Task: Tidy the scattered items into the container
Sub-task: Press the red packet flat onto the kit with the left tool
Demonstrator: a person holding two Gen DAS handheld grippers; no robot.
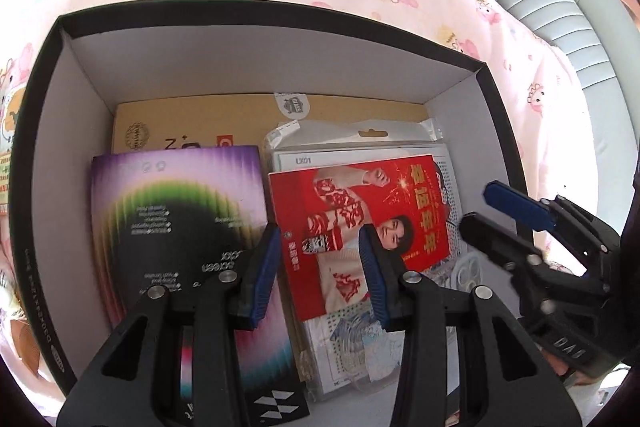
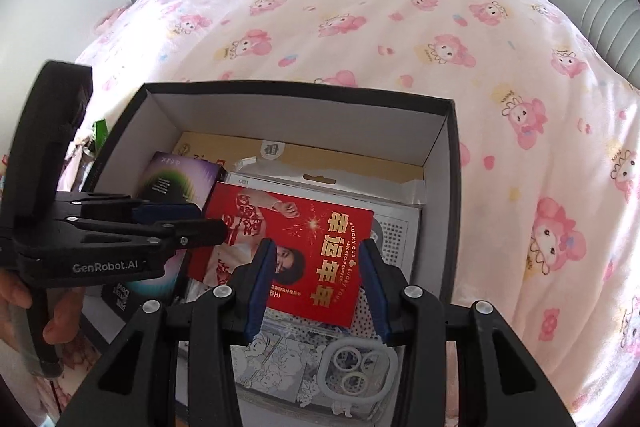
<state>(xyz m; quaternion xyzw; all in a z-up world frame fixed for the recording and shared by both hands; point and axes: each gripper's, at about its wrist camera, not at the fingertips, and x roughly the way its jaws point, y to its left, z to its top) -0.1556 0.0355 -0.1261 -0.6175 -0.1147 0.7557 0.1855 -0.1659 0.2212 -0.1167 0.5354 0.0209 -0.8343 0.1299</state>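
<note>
Both grippers hang over the open black box (image 2: pixel 450 163), which sits on the pink patterned bedspread (image 2: pixel 360 27). The left gripper (image 1: pixel 320 267) has its fingers parted about halfway with nothing between them; below the gap lie the right edge of the purple packet (image 1: pixel 176 211) and the left edge of the red card (image 1: pixel 360 211). The right gripper (image 2: pixel 316 283) also has its fingers apart and empty, and the red card (image 2: pixel 304 247) lies flat directly beneath and just ahead of them, on top of a clear plastic packet (image 2: pixel 400 223). Nearer than the right fingers, a pale phone case (image 2: pixel 356 375) rests on printed sheets. A tan flat carton (image 2: pixel 352 155) lies at the far end of the box, beyond both pairs of fingers.

The items in view are already inside the box, so the job looks close to done. The risks from here are mostly of disturbance. The two grippers are near each other, and the left one crosses just beside the right fingers, so a careless withdrawal could knock them together. A finger dipping lower could catch the card's edge and flip it, or drag the slippery plastic packet up the wall.
</note>
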